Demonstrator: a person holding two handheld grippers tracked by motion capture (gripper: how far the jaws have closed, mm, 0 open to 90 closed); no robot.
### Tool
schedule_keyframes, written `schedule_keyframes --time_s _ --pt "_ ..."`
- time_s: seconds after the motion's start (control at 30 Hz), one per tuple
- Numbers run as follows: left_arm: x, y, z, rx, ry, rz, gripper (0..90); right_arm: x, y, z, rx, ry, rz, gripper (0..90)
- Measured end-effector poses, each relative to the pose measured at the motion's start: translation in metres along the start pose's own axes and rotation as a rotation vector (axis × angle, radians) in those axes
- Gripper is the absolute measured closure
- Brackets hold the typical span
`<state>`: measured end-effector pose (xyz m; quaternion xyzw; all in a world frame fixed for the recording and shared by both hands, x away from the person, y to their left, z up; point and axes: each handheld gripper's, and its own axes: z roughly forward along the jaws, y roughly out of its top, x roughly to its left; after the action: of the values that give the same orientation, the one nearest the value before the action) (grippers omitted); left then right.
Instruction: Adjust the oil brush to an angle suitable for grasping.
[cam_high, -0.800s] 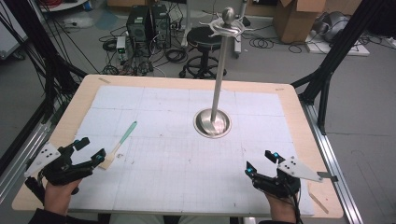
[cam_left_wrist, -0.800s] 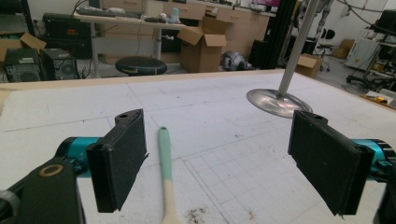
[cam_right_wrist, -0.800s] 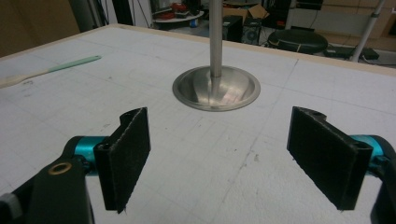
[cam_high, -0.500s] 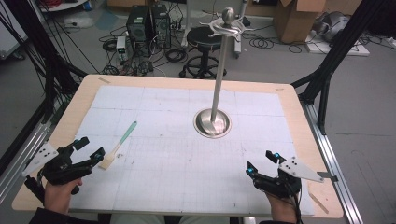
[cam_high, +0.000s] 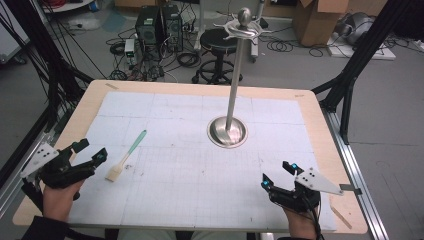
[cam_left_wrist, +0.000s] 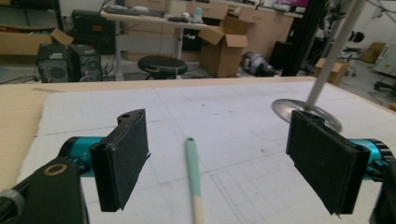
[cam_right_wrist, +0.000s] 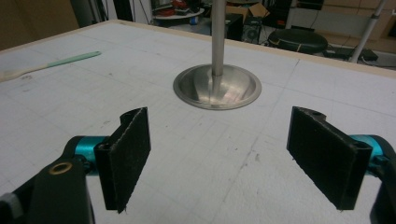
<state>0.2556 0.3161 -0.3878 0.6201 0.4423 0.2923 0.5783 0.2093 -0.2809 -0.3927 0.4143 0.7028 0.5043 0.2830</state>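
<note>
1. On the bench (cam_high: 200, 90), a white gridded mat (cam_high: 200, 170) carries a metal stand (cam_high: 228, 131) right of centre.
2. Left of the stand lies a brush (cam_high: 126, 156) with a green handle, well apart from it.
3. Left claw (cam_high: 92, 153) gapes wide and empty, just beside the brush.
4. Right claw (cam_high: 277, 174) gapes wide and empty, near the front edge.

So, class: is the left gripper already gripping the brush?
No: the left gripper stands open, and the brush lies on the table between its jaws, untouched.
</note>
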Motion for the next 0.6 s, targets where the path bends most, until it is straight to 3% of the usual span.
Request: schedule_keyframes --time_s 0.07,0.17,0.27,0.6 --pt "0.003 0.001 0.003 0.015 0.015 0.004 22.5 -0.001 0.000 0.000 0.001 -0.004 0.003 20.5" --pt "0.007 0.000 0.012 0.058 0.041 -0.024 25.7 -0.001 0.000 0.002 0.004 -0.004 0.004 20.5" --pt "0.005 -0.002 0.017 0.085 0.054 -0.012 27.1 -0.001 -0.001 0.003 0.012 -0.004 0.003 20.5" --pt "-0.005 -0.004 0.023 0.116 0.002 0.028 28.1 -0.001 -0.001 0.004 0.019 -0.015 0.005 20.5"
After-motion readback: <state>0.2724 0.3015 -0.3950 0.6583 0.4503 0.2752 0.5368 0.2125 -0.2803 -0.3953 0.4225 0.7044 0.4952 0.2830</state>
